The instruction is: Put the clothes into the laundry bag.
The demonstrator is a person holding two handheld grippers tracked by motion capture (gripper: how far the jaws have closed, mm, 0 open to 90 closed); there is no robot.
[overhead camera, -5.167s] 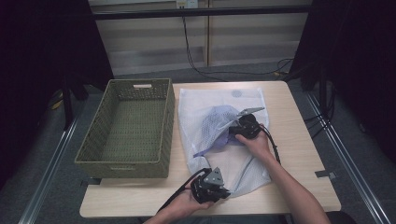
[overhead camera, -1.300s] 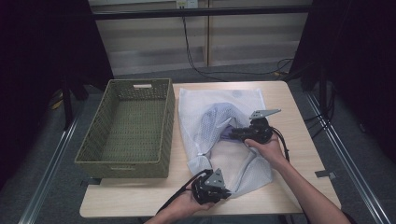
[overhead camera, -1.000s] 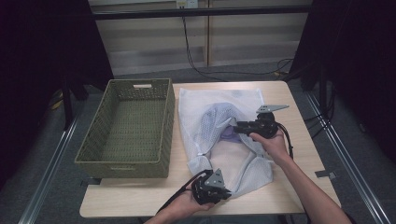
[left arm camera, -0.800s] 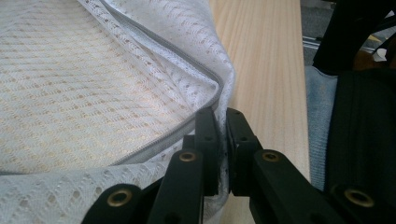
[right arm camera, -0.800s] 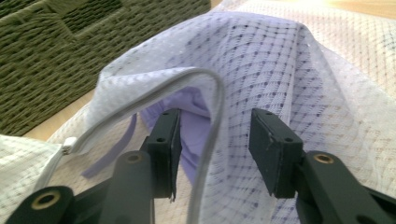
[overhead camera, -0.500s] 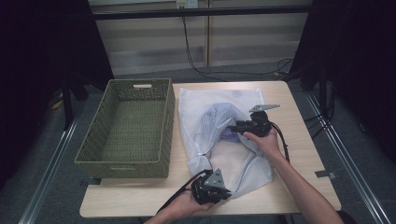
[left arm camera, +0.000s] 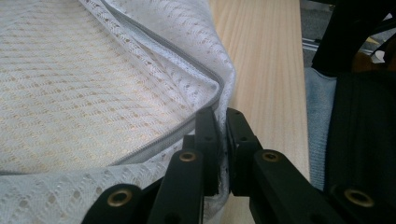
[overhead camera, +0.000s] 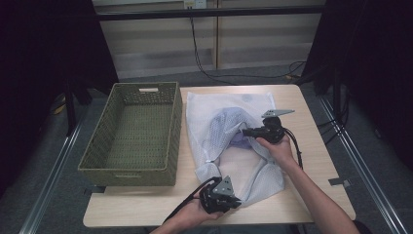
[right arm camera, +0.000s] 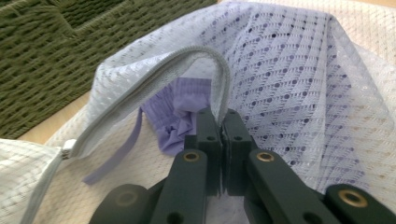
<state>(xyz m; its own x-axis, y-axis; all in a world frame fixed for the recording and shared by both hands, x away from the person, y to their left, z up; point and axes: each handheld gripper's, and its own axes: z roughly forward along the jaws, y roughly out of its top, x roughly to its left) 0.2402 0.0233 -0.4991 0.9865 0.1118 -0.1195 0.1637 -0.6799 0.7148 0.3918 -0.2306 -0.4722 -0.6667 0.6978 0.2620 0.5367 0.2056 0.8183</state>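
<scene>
A white mesh laundry bag (overhead camera: 229,141) lies on the wooden table with a purple garment (right arm camera: 180,119) inside it. My right gripper (overhead camera: 245,132) has just closed its jaws on the bag's zippered opening edge (right arm camera: 205,60), holding it lifted; the garment shows through the gap. Near the table's front edge, my left gripper (overhead camera: 237,201) is shut on the bag's near corner, with the zipper seam (left arm camera: 187,126) running into its jaws. In the right gripper view the right gripper (right arm camera: 221,114) pinches the grey zipper band. In the left gripper view the left gripper (left arm camera: 222,114) pinches mesh.
A green woven basket (overhead camera: 131,168) stands empty at the left of the bag, close to it. Bare tabletop (overhead camera: 311,161) lies to the right of the bag. A black cable (overhead camera: 182,207) trails from the left gripper off the front edge.
The right gripper moved slightly left and down along the bag's opening and shut on its zipper edge. The left gripper has stayed in place.
</scene>
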